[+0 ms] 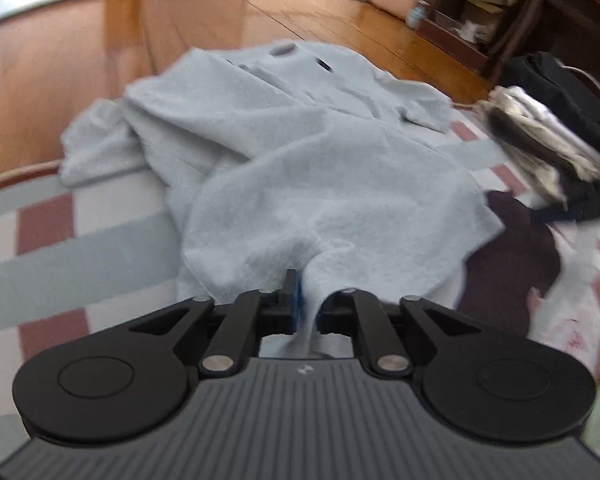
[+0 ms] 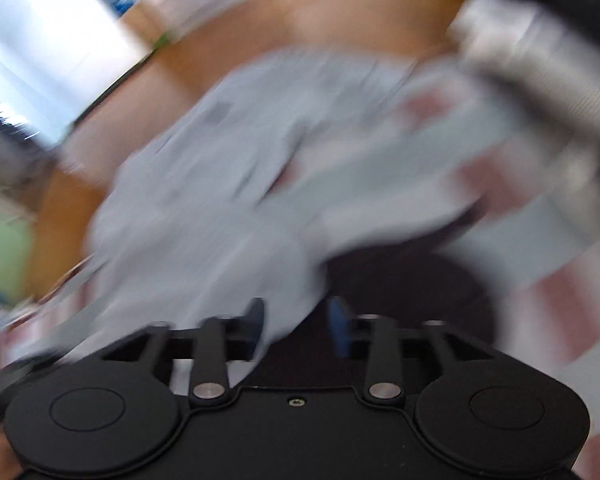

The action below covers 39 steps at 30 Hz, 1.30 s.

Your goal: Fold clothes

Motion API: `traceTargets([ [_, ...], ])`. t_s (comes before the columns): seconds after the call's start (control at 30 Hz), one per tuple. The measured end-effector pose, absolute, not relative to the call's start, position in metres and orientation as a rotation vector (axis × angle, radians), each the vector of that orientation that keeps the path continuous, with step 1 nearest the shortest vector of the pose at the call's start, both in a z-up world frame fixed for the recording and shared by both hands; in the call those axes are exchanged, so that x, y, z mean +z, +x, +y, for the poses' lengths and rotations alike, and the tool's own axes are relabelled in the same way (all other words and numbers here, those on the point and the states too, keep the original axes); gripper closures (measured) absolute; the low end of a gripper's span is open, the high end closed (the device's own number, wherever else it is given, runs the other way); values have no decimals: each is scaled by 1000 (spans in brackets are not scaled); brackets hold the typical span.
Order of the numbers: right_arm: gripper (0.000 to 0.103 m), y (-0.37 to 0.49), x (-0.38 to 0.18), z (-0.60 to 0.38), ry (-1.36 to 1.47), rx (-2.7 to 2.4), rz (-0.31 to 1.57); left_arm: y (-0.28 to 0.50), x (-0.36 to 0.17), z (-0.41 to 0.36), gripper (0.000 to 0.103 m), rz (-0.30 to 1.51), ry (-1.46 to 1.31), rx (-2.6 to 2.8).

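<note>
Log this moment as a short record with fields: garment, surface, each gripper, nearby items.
garment: light blue garment, crumpled, unfolded
surface: checked mat on wooden floor
left gripper: hem fold between its fingers, jaws narrow
right gripper: jaws apart, cloth edge by one finger, view blurred
nearby: folded striped clothes, right of garment

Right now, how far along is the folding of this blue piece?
Early. What looks like a stack of folded clothes sits at the mat's far side, seemingly done. The light blue garment lies rumpled on the checked mat. The left gripper pinches its near edge, and the right gripper is open beside the cloth. Flattening and every fold remain.
</note>
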State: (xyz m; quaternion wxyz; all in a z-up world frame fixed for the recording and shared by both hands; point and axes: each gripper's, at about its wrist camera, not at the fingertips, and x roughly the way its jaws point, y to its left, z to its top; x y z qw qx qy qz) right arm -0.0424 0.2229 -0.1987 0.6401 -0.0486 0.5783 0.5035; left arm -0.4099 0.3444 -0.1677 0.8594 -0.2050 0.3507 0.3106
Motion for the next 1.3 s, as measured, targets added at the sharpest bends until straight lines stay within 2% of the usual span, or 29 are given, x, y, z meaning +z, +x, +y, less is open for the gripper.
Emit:
traceTargets([
  [0.03,57,-52,-210,227,-105,1164,1380,-410,-166,339,66,719,-352,686],
  [0.13,56,-81,-235,238,-125,1215,1481,-401,-159,331,67,686,-173,750],
  [0.2,56,-99,-238,246,-212,1248,1454,-408,-141,326,77,611,-158,780],
  [0.23,56,-107,-235,248,-263,1270,1419,-413,-134,325,95,562,-173,806],
  [0.27,56,-115,-231,250,-313,1293,1377,-418,-131,326,101,518,-205,839],
  [0.37,57,-130,-217,249,-419,1307,1268,-424,-132,341,101,455,-323,916],
  [0.5,57,-134,-206,248,-406,1288,1139,-435,-135,363,102,410,-481,959],
  [0.6,56,-137,-197,248,-387,1242,1002,-453,-121,361,102,330,-492,970],
  [0.73,55,-145,-206,259,-463,1218,981,-483,-89,320,102,194,-272,1173],
  [0.93,55,-146,-206,256,-483,1223,933,-555,-89,314,102,92,-390,1356],
  [1.1,55,-166,-201,258,-494,1379,851,-556,-95,324,102,117,-399,1345],
  [1.17,55,-180,-198,259,-550,1500,835,-553,-85,326,102,112,-360,1352],
  [1.23,61,-189,-198,258,-591,1596,850,-559,-66,318,101,61,-317,1397],
  [1.3,61,-196,-197,254,-591,1645,852,-562,-46,308,102,7,-270,1423],
])
